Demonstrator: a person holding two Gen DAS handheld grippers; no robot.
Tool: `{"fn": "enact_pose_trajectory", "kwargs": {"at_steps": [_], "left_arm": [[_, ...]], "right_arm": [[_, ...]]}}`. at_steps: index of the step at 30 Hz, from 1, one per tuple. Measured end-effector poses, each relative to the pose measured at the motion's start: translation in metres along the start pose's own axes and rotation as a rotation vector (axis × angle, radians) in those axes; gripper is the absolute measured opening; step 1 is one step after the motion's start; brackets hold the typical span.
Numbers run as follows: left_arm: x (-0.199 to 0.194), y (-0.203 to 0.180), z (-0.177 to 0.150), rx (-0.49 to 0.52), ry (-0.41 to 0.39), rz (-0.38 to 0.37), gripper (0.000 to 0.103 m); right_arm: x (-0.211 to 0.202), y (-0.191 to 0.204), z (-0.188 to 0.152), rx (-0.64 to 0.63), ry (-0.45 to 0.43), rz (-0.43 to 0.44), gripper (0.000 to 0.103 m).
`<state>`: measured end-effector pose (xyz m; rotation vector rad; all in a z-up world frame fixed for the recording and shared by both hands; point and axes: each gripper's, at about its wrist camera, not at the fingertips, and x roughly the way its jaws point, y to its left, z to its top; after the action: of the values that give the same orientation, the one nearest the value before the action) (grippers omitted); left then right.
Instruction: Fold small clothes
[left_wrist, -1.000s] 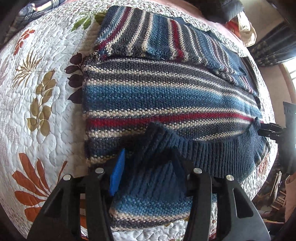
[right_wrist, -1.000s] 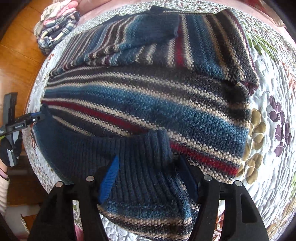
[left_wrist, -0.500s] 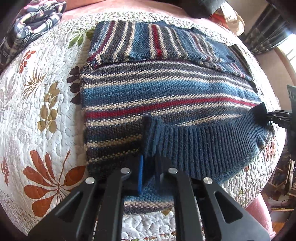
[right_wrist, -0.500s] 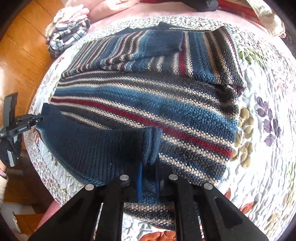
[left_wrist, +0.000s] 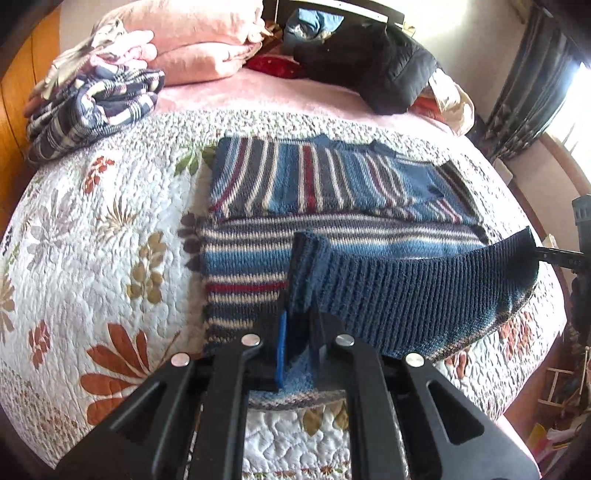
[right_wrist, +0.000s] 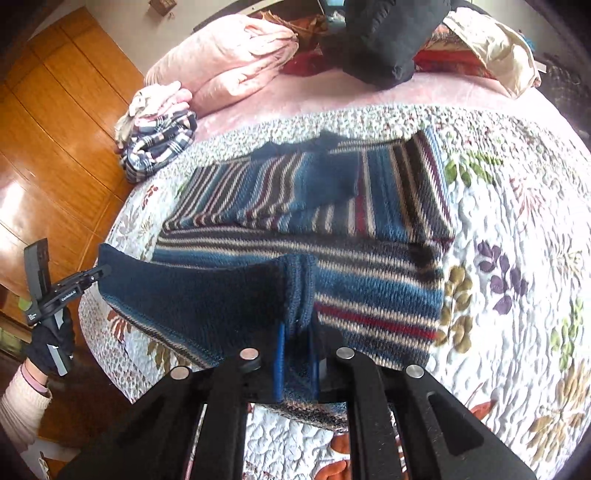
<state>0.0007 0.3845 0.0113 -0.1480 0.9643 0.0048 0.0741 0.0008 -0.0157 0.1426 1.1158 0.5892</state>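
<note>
Hem lifted higher off the quilt (left_wrist: 92, 258) since earlier; left gripper (left_wrist: 297, 350) and right gripper (right_wrist: 295, 354) each pinch the sweater (left_wrist: 369, 258) hem

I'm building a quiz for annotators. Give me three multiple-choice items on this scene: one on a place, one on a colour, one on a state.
1. Where does the plaid bundle lie? A beside the pink pillows; B on the sweater; C on the floor.
2. What colour is the ribbed hem? A red; B navy; C white.
3. How are both tongs? A open; B shut on the hem; C away from the cloth.

A: the plaid bundle sits by the pink pillows.
B: the ribbed hem of the sweater is navy.
B: the left tongs and right tongs pinch it, lifted off the quilt.
</note>
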Motion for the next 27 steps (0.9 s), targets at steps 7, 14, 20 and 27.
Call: {"fn": "enact_pose_trajectory", "kwargs": {"at_steps": [7,14,20,27], "left_arm": [[0.006,-0.011,0.073,0.018,-0.117,0.024,0.008],[0.038,-0.014,0.138,0.020,-0.172,0.083,0.008],[0.088,-0.016,0.183,0.025,-0.184,0.118,0.008],[0.163,-0.008,0.209,0.013,-0.130,0.159,0.008]], "right_arm": [[-0.011,0.000,0.074,-0.013,-0.094,-0.032,0.010],[0.011,-0.025,0.142,0.044,-0.121,-0.062,0.010],[0.051,-0.053,0.191,0.072,-0.097,-0.127,0.010],[0.109,-0.089,0.226,0.120,-0.056,-0.176,0.010]]}}
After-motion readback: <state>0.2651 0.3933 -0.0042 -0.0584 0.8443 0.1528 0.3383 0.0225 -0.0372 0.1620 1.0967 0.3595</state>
